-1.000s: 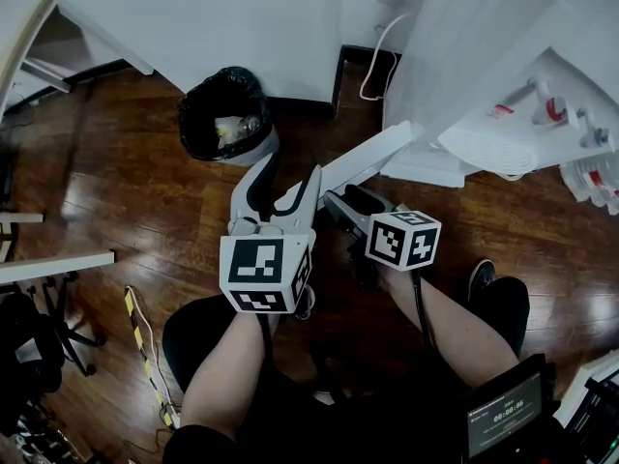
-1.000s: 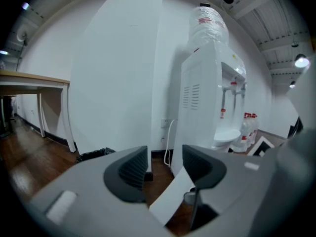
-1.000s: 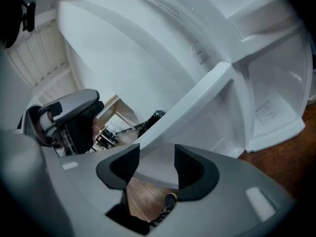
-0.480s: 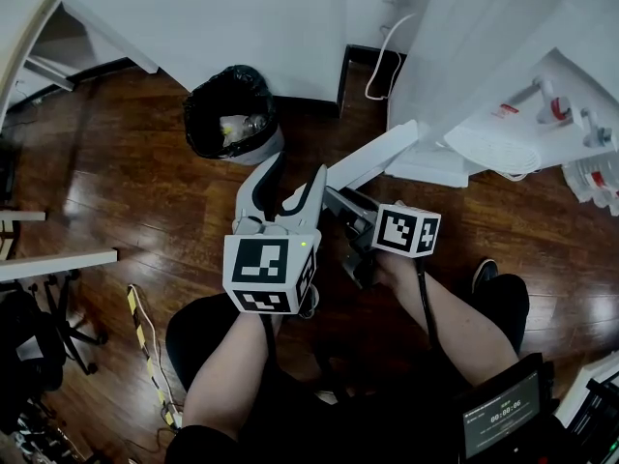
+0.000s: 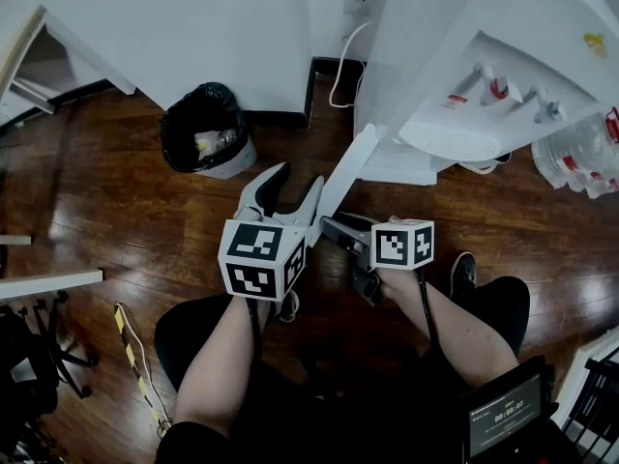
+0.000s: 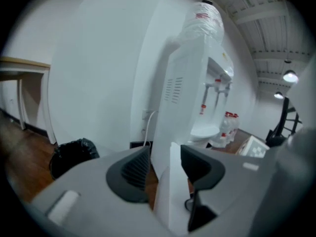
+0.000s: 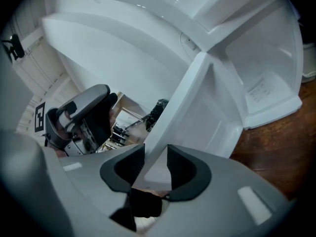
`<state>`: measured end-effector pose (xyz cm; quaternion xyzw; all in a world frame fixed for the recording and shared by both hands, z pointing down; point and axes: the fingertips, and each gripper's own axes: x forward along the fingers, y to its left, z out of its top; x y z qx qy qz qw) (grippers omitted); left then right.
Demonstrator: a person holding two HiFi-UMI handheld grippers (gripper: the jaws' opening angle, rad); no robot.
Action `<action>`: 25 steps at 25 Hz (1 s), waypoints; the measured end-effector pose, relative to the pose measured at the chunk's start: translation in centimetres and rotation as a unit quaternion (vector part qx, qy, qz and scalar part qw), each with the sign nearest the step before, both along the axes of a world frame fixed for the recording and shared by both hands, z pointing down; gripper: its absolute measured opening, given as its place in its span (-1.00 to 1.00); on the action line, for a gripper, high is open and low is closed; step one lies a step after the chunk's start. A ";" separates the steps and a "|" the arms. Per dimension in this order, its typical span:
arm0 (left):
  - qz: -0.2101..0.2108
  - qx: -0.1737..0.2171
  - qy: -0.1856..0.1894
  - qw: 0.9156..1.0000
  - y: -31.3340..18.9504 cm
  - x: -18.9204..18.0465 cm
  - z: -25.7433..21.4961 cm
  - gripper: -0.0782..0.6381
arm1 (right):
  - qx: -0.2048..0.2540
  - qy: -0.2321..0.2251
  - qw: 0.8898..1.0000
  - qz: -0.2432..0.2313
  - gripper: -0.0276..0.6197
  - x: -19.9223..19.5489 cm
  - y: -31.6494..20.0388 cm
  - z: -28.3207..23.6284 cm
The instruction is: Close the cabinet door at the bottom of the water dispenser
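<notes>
both just been closing on the cabinet door [image 5: 346,170] edge: right claw [image 7: 155,163] pinches it, left claw [image 6: 165,158] spread round it; looks a light, stiff panel.

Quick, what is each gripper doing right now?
Left gripper: open, jaws just been closing, cabinet door between them.
Right gripper: jaws just closed onto cabinet door.

The head view looks steeply down from above the person's legs onto the floor [image 5: 97,211]. The dispenser [image 5: 464,56] is at upper right, the bin [image 5: 205,129] upper left of centre, and the door [image 5: 343,177] mid-frame.

The left gripper view sits low and looks roughly level along its jaws. It is very near the door [image 6: 174,181] edge, with the dispenser [image 6: 182,98] behind and the bin [image 6: 74,154] at lower left.

The right gripper view, rolled, faces the door's [image 7: 182,107] inner side and the cabinet [image 7: 261,68] from close up.

All three views share the door and dispenser.
</notes>
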<state>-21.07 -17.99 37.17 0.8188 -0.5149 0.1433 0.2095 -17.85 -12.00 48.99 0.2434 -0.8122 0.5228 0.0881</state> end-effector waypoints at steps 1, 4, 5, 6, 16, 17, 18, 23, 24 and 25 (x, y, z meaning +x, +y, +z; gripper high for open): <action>0.022 -0.004 -0.013 1.000 0.4 1.2 0.3 -0.19 | 0.002 0.013 1.000 -0.003 -0.48 0.9 0.5 0.0; 0.077 -0.021 -0.031 0.996 2.2 5.0 1.6 -0.19 | 0.004 0.041 0.999 -0.008 -0.56 3.9 1.7 -0.2; 0.089 -0.027 -0.031 0.995 2.8 6.1 2.1 -0.19 | 0.005 0.049 0.999 -0.007 -0.59 4.9 1.9 -0.3; 0.097 -0.033 -0.032 0.994 3.4 7.1 2.6 -0.19 | 0.007 0.057 0.998 -0.005 -0.63 5.9 2.2 -0.4; 0.104 -0.086 -0.019 0.991 8.6 13.4 7.3 -0.19 | 0.058 0.155 0.985 0.056 -0.70 16.1 1.9 -0.3; 0.092 -0.104 0.008 0.990 9.0 13.9 8.0 -0.19 | 0.069 0.170 0.981 0.055 -0.73 16.5 1.9 -0.3; 0.078 -0.121 0.040 0.989 9.1 14.4 8.5 -0.21 | 0.084 0.188 0.977 0.052 -0.73 16.8 1.8 -0.4; 0.019 -0.153 0.111 0.982 8.1 15.7 9.7 -0.29 | 0.136 0.255 0.957 0.038 -0.73 18.2 1.3 -0.4; 0.013 -0.151 0.118 0.981 7.7 16.1 9.7 -0.29 | 0.137 0.257 0.956 0.043 -0.73 18.4 1.1 -0.4; 0.009 -0.152 0.129 0.980 7.2 16.6 9.8 -0.29 | 0.137 0.256 0.956 0.054 -0.73 18.7 0.8 -0.6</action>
